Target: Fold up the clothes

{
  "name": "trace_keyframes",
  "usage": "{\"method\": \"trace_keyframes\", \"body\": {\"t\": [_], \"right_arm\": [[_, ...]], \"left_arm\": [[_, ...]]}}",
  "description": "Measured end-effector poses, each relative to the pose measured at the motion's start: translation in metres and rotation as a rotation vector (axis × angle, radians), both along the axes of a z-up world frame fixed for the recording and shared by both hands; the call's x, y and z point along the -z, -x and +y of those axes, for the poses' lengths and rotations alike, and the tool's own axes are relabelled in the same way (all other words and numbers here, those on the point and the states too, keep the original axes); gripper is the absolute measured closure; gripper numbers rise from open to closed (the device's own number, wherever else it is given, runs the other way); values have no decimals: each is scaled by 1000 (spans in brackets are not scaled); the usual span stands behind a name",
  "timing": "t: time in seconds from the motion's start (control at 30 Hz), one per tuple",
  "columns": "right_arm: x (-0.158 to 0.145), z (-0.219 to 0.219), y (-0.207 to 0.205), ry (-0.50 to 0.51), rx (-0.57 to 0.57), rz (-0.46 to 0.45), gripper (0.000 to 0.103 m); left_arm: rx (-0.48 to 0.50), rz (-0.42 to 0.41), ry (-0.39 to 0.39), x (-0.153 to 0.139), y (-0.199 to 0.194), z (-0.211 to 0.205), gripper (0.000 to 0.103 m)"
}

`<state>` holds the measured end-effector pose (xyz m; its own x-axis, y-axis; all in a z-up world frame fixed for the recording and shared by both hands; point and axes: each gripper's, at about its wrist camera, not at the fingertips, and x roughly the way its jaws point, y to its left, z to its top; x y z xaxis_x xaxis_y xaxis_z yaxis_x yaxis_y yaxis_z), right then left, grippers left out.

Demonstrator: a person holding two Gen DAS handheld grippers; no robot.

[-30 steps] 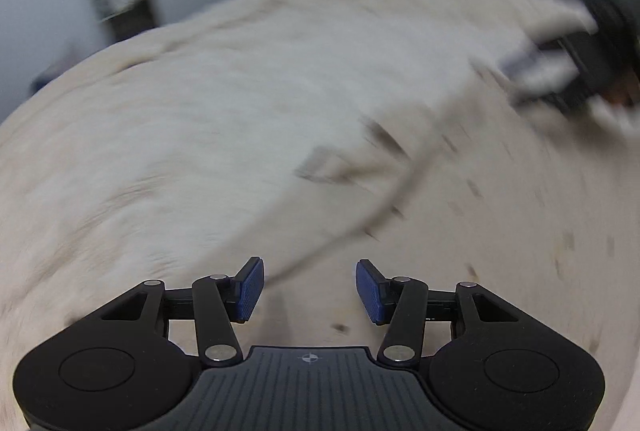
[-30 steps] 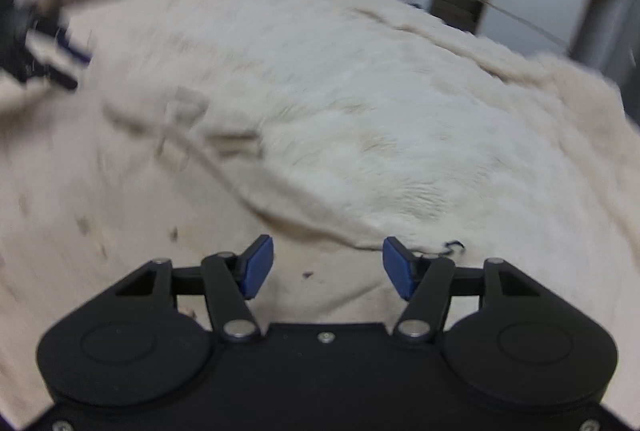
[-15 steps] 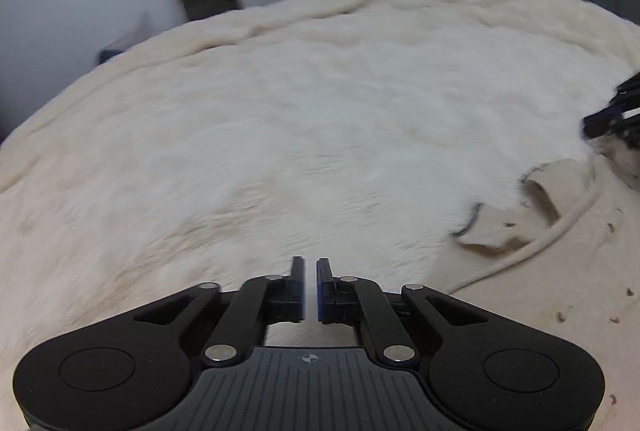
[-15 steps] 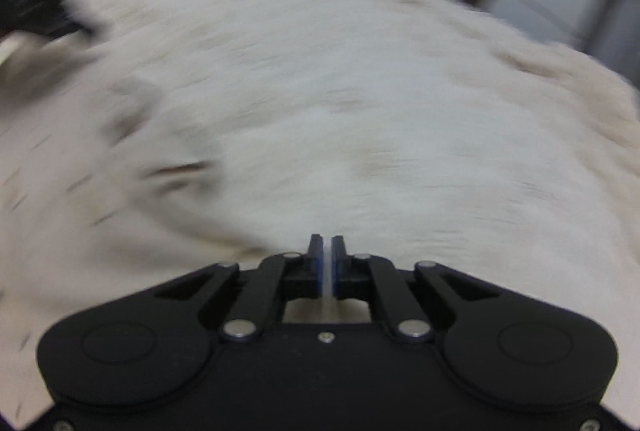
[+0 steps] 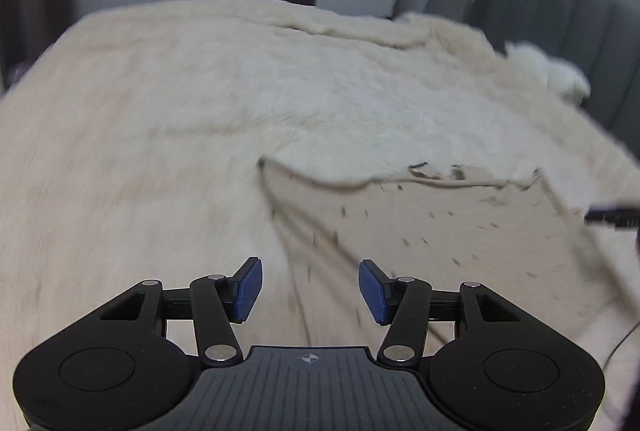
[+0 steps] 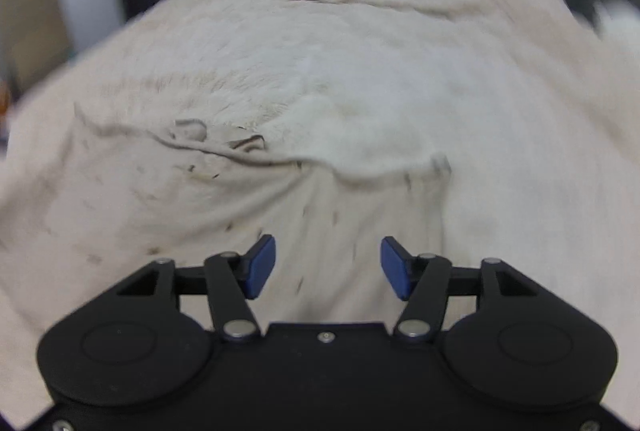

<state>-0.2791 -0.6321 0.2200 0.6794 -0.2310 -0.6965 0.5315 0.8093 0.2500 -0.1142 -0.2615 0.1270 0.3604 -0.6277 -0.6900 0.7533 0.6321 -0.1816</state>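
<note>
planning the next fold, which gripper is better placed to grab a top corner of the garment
Left, tentatively. The left gripper has its jaws open in line with the beige garment's near corner. The right gripper, also open, points at mid-fabric.

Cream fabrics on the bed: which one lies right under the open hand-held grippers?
The smooth beige garment with small dark flecks, not the fluffy white blanket beyond its edge. Both the left hand-held gripper and the right hand-held gripper hang open over it.
</note>
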Motion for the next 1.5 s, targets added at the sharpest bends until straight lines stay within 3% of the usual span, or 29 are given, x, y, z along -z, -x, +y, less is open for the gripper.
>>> {"method": "trace_keyframes", "body": {"t": [0.17,0.2,0.23,0.3,0.37,0.43,0.5,0.53,0.57,0.63,0.67,0.7,0.83,0.97,1.07,1.13,1.2,1.23,1.3,1.33,1.43,1.5], "right_arm": [[22,31,81,-295,159,-147,40],[30,38,95,-339,187,-172,40],[38,45,107,-383,215,-193,40],[61,53,126,-458,279,-216,40],[80,56,140,-526,378,-254,43],[96,50,152,-626,487,-378,43],[102,45,149,-619,534,-425,43],[105,42,147,-617,558,-443,44],[109,41,145,-615,582,-452,50],[118,37,141,-599,636,-470,68],[121,36,140,-596,645,-471,87],[123,34,140,-595,654,-479,94],[123,20,156,-541,704,-541,99],[126,4,163,-517,740,-540,99],[129,9,159,-502,733,-509,96],[126,9,162,-530,726,-510,87],[121,12,164,-539,705,-510,71],[118,14,165,-533,678,-516,68],[116,20,167,-533,642,-532,52],[117,25,166,-545,624,-543,52],[124,30,158,-599,608,-545,51],[129,31,149,-629,606,-541,52]], "left_arm": [[98,54,-47,37,37,15,55],[95,59,-53,44,38,16,63],[78,84,-38,50,36,19,80],[38,162,18,65,30,30,96],[16,197,91,71,29,41,96],[17,210,139,72,32,49,95],[6,211,159,73,34,51,94],[8,222,171,75,35,50,88],[-2,233,182,78,36,49,88],[-33,240,182,82,38,49,98],[-46,240,176,83,39,50,98],[-65,231,171,84,40,52,99],[-226,280,197,87,27,93,99],[-228,321,197,89,35,109,99],[-198,331,158,81,49,104,95],[-228,334,170,72,58,111,74],[-266,349,223,61,72,123,60],[-269,388,274,59,79,126,56],[-258,488,382,61,92,128,48],[-266,507,393,67,97,120,41],[-324,555,410,97,107,85,38],[-459,559,456,118,100,73,41]]}}
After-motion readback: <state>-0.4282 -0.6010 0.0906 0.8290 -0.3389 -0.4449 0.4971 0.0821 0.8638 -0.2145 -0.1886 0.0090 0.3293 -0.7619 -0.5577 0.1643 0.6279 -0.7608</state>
